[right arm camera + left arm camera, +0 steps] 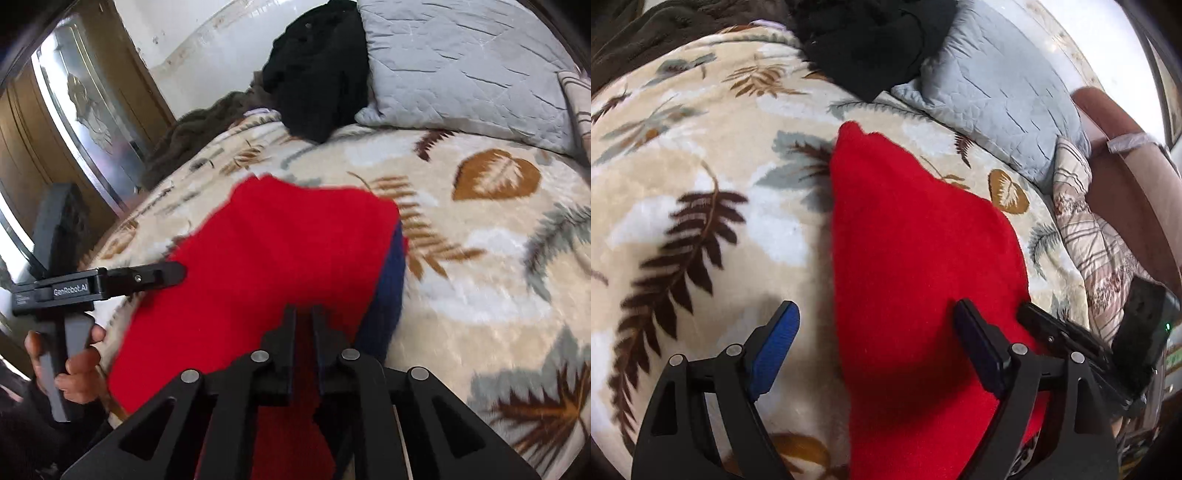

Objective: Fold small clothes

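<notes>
**Tools at red garment on bed**

Right tool (303, 314): fingers drawn close together, narrow gap, red fabric between them; it grips the near edge of the red garment (266, 258). Navy band (384, 295) of the same piece shows along its right side, partly tucked under the red.

Left tool (875, 314): fingers spread wide, blue pad (775, 347) over bare blanket, the other finger over the red cloth. Nothing clamped; the garment's left edge runs between the two fingers. In the right wrist view this tool (162, 275) sits at the garment's left edge, held by the person's left hand (79, 365).

Red garment (916, 258) lies spread on the leaf-print blanket (701, 184) covering the bed, its far corner pointing toward the pillow end. Whether it is one layer or doubled: cannot tell.

Farther out: grey quilted pillow (1004, 88) at the head of the bed, black clothing (879, 40) heaped just beside it, touching it. Dark brown throw (192, 136) at the far left edge of the bed. Wooden door with glass panel (81, 99) beyond.
</notes>
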{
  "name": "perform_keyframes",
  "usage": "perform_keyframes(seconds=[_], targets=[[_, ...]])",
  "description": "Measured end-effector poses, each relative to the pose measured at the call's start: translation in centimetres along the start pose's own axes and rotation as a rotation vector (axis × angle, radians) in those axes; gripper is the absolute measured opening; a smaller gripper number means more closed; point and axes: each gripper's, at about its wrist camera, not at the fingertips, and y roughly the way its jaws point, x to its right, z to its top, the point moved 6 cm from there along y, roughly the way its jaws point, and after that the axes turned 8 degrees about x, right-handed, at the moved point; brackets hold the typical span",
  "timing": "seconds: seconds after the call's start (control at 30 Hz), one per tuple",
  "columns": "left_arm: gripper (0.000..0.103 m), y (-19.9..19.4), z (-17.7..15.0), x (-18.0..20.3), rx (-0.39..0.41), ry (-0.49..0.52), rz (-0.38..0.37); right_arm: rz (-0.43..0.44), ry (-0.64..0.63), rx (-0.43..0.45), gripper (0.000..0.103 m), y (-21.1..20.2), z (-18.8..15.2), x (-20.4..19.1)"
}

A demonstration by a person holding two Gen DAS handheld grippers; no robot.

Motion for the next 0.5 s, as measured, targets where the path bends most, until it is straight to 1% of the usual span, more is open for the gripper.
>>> perform_keyframes(seconds=[0.07,0.1,0.13,0.17,0.2,0.23,0.27,0.3,0.37,0.4,0.43,0.5], targets=[[0.086,-1.0,-0.1,-0.1,-0.004,-0.027,0.001,-0.025,0.03,0.017,0.011,-1.3,0.0,-0.1],[0.086,-2.0,-0.2,-0.2,0.0,-0.026,0.021,-0.04,0.03,0.026,0.017,-2.2,0.0,-0.3],[0.086,-2.6,-0.4,-0.3,0.007,-0.014,0.039,-0.061,0.025,0.042,0.033,-3.3,0.0,-0.5],[0.086,-3.6,-0.7,-0.4,0.019,0.015,0.067,-0.093,0.019,0.059,0.045,-4.6,-0.2,-0.6],[0.086,-4.4,-1.1,-0.4,0.029,0.043,0.088,-0.13,0.018,0.069,0.07,-5.6,-0.5,-0.5],[0.086,-5.3,-1.7,-0.4,0.043,0.084,0.122,-0.199,0.015,0.076,0.089,-7.0,-1.1,-0.4],[0.086,-6.3,-2.6,-0.3,0.062,0.132,0.17,-0.245,0.011,0.081,0.092,-7.8,-1.5,-0.4],[0.086,-7.2,-3.4,-0.2,0.08,0.168,0.212,-0.284,0.002,0.087,0.093,-8.5,-1.8,-0.4],[0.086,-8.7,-4.6,-0.1,0.128,0.217,0.283,-0.356,-0.015,0.092,0.097,-10.0,-3.0,-0.4],[0.086,-9.2,-5.1,-0.1,0.149,0.229,0.306,-0.393,-0.013,0.092,0.102,-10.2,-3.3,-0.2],[0.086,-9.7,-5.7,-0.2,0.173,0.232,0.324,-0.451,-0.012,0.096,0.103,-10.8,-3.9,-0.1],[0.086,-10.4,-6.7,-0.3,0.2,0.219,0.341,-0.513,-0.017,0.128,0.103,-11.6,-4.5,0.1]])
